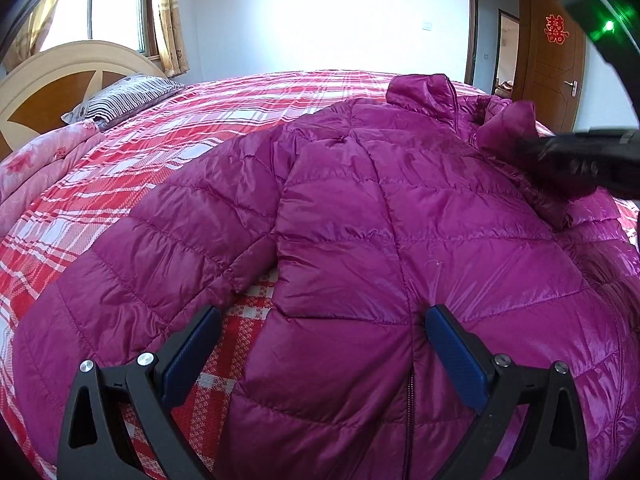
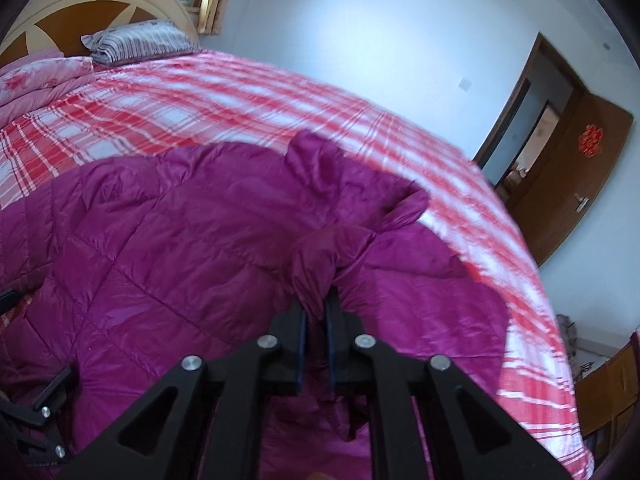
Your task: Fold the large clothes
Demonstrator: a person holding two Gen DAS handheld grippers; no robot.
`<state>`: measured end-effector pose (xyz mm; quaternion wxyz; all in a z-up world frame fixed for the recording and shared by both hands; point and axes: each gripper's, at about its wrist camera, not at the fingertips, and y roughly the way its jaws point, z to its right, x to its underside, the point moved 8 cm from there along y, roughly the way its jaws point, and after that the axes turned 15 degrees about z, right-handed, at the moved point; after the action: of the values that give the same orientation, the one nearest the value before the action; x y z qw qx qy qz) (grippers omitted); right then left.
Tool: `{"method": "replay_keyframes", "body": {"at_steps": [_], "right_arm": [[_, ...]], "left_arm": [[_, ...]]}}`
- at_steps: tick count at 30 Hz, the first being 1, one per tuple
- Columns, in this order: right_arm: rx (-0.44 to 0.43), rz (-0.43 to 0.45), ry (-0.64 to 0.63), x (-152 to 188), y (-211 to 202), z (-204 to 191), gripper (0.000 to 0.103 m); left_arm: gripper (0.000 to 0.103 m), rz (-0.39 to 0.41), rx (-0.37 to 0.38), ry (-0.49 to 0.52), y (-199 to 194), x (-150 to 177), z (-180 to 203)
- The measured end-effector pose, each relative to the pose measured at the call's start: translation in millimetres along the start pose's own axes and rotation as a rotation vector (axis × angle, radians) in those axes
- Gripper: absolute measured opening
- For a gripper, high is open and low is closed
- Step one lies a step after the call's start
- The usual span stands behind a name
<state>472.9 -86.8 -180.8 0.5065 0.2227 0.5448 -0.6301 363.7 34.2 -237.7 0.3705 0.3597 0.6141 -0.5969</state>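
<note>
magenta quilted jacket [image 1: 384,216] lies spread front-up on a bed covered with a red and white plaid sheet [image 1: 168,120], its collar toward the far edge and its hem toward the cameras. one sleeve [image 1: 132,272] stretches out to the left side of the body panel, and a strip of plaid shows between sleeve and body.

left gripper [image 1: 320,344] hovers low over the hem with its jaws spread wide. one blue-padded finger sits above the gap beside the sleeve, the other above the zipper [image 1: 410,396] line. nothing is between them.

right gripper [image 2: 316,312] has its jaws nearly together, pinching a bunched fold of the jacket's fabric [image 2: 312,280] near the collar side. the fabric sits gathered between the blue pads [image 2: 302,344]; this view is blurred. in the left wrist view the right gripper [image 1: 576,156] shows as a dark blurred shape over the jacket's right shoulder.

a striped pillow [image 1: 124,98] and a pink floral quilt [image 1: 44,164] lie at the head of the bed, below a wooden headboard [image 1: 60,80]. a brown door [image 1: 556,64] stands open at the far right.
</note>
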Motion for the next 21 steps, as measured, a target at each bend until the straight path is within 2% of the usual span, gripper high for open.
{"method": "replay_keyframes", "body": {"at_steps": [1,2,3,4,6,8,11,13,16,19,21], "right_arm": [[-0.022,-0.013,0.016,3.9,2.4,-1.3,0.026],[-0.065,-0.027,0.041,8.4,3.1,-4.2,0.049],[-0.137,-0.039,0.091,12.4,3.5,-10.6,0.058],[-0.176,-0.036,0.124,12.8,1.8,-13.4,0.063],[-0.27,-0.001,0.2,7.7,-14.5,-17.2,0.063],[-0.299,0.037,0.23,0.7,-30.3,-13.2,0.063],[-0.309,0.112,0.28,-10.6,-58.8,9.7,0.063],[-0.288,0.156,0.315,-14.4,-73.7,32.4,0.068],[-0.225,0.195,0.358,-10.7,-85.3,69.8,0.068],[-0.192,0.201,0.412,-3.1,-86.1,97.2,0.067],[-0.159,0.181,0.43,4.6,-82.3,112.3,0.062]], "left_arm": [[0.102,-0.003,0.004,-0.003,-0.1,0.0,0.1],[0.102,-0.006,0.009,-0.008,-0.3,-0.2,-0.3],[0.102,-0.009,0.015,-0.016,-0.6,-0.6,-1.0],[0.102,-0.015,0.021,-0.02,-0.9,-1.1,-1.4],[0.102,-0.039,0.03,-0.005,-1.4,-3.5,-1.2],[0.102,-0.038,0.021,0.038,-5.8,-10.4,-0.2],[0.102,0.042,0.012,0.099,-24.0,-40.8,4.9],[0.102,0.099,0.041,0.102,-37.6,-69.5,13.2],[0.102,0.132,0.066,0.108,-44.1,-101.0,26.2],[0.102,0.161,0.094,0.123,-45.1,-122.3,42.8],[0.102,0.153,0.113,0.128,-39.4,-130.3,58.0]]}}
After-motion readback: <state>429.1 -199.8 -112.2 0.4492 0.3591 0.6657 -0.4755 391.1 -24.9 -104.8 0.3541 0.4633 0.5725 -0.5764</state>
